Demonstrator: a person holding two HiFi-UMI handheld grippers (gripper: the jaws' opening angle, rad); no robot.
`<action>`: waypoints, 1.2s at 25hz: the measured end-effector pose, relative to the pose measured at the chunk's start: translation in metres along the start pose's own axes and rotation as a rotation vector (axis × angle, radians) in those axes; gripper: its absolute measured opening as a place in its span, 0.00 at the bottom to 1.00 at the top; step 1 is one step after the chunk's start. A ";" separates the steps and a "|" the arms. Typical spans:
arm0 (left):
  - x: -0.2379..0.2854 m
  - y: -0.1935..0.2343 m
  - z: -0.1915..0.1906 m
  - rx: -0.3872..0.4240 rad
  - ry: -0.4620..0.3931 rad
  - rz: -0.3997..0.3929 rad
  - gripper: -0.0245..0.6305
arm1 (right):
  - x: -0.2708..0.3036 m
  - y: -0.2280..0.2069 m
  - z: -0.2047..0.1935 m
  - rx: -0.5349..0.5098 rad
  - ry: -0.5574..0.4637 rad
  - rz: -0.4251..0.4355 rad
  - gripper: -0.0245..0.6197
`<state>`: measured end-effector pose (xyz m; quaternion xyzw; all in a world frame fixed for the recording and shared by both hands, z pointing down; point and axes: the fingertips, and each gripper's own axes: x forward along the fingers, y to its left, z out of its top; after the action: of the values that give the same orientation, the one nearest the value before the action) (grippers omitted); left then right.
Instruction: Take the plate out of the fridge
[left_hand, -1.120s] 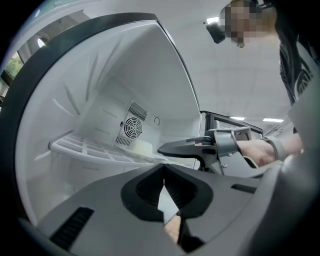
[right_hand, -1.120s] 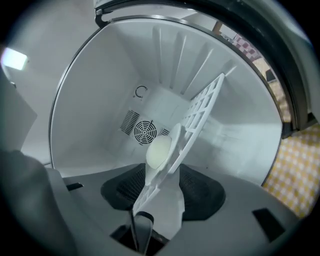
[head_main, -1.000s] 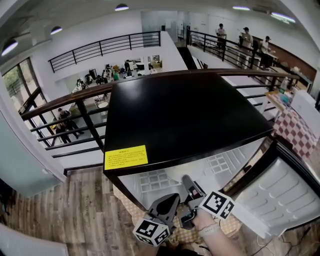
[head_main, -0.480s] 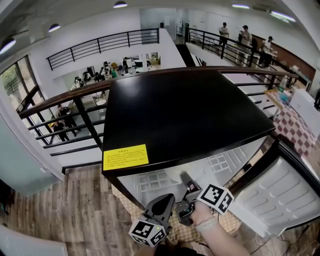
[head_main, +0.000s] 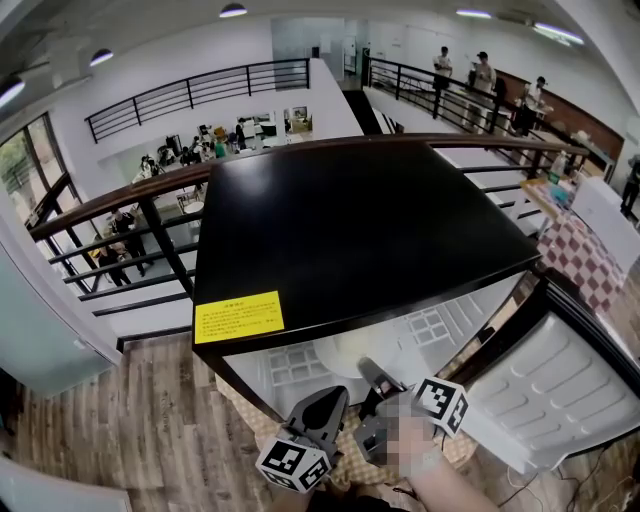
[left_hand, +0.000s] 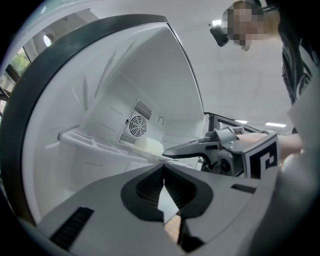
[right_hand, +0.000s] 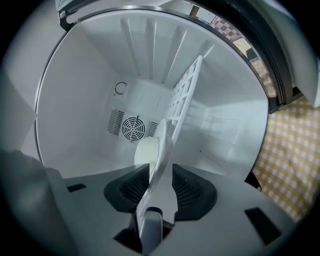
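Observation:
A white plate (right_hand: 149, 154) lies on the wire shelf (right_hand: 183, 98) inside the open fridge (head_main: 360, 230). My right gripper (right_hand: 161, 176) reaches into the fridge mouth with the plate's near rim between its jaws. The jaws are closing, and both pads touch the rim. In the left gripper view the same plate (left_hand: 148, 146) shows pale on the shelf, with the right gripper (left_hand: 174, 152) at its edge. My left gripper (left_hand: 164, 173) hangs just outside the fridge, shut and empty. In the head view the left gripper (head_main: 330, 400) sits beside the right gripper (head_main: 370, 372).
The fridge door (head_main: 560, 385) stands swung open to the right. A round fan vent (right_hand: 132, 128) sits on the back wall. A yellow checked mat (right_hand: 295, 150) covers the floor under the fridge. A dark railing (head_main: 140, 200) runs behind it, and people stand far off.
Both grippers stay at the fridge mouth. The right gripper has edged slightly lower in the head view, and the view itself has shifted a little.

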<state>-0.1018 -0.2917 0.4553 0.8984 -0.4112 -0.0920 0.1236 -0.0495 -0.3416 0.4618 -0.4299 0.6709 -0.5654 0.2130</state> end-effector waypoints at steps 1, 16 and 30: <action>0.000 0.000 -0.001 -0.001 0.000 -0.001 0.05 | -0.001 0.001 0.000 0.014 0.004 0.013 0.26; 0.004 0.000 0.003 -0.006 -0.008 -0.005 0.05 | -0.003 0.008 -0.005 0.199 0.063 0.129 0.12; 0.000 0.001 0.002 -0.003 -0.008 0.004 0.05 | -0.018 0.009 -0.007 0.204 -0.022 0.153 0.12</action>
<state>-0.1033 -0.2922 0.4536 0.8970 -0.4133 -0.0962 0.1236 -0.0486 -0.3230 0.4523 -0.3600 0.6384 -0.6079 0.3055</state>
